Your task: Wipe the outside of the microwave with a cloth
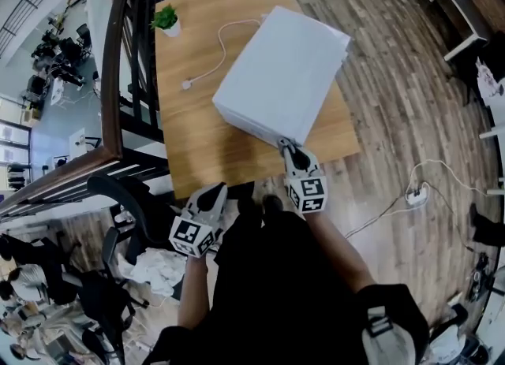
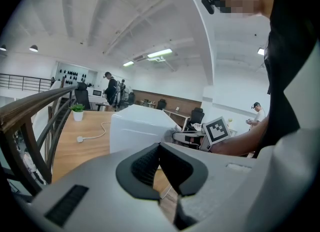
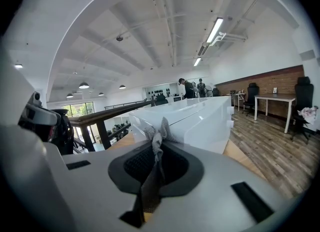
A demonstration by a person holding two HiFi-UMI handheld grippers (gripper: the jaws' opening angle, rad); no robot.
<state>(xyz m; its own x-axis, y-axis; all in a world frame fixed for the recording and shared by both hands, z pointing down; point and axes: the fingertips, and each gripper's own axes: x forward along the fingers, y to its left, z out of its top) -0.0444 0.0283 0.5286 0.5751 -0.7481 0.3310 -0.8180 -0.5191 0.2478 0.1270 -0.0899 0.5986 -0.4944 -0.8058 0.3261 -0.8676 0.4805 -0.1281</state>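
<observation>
Right hand-held gripper is being held closed on a grey cloth. The cloth is being pinched between the jaws, with a bunched end sticking out past the tips and a strip running back down between them.

The bunched end is being presented at the near corner of the white microwave, and it looks to be touching there. In the head view the right hand-held gripper is being pointed at that same corner, at the bottom front edge.

The microwave is being seen sitting at an angle on the wooden table, taking up the right half of the top. In the right gripper view its white side is running away from the jaws.

Left hand-held gripper is being held with its jaws together and nothing between them. In the head view the left hand-held gripper is being held off the near table edge, close to the body and well apart from the microwave.

A white cable with a round end is being seen lying on the table left of the microwave. A small potted plant is being seen at the far left corner. A dark railing is running along the table's left side.
</observation>
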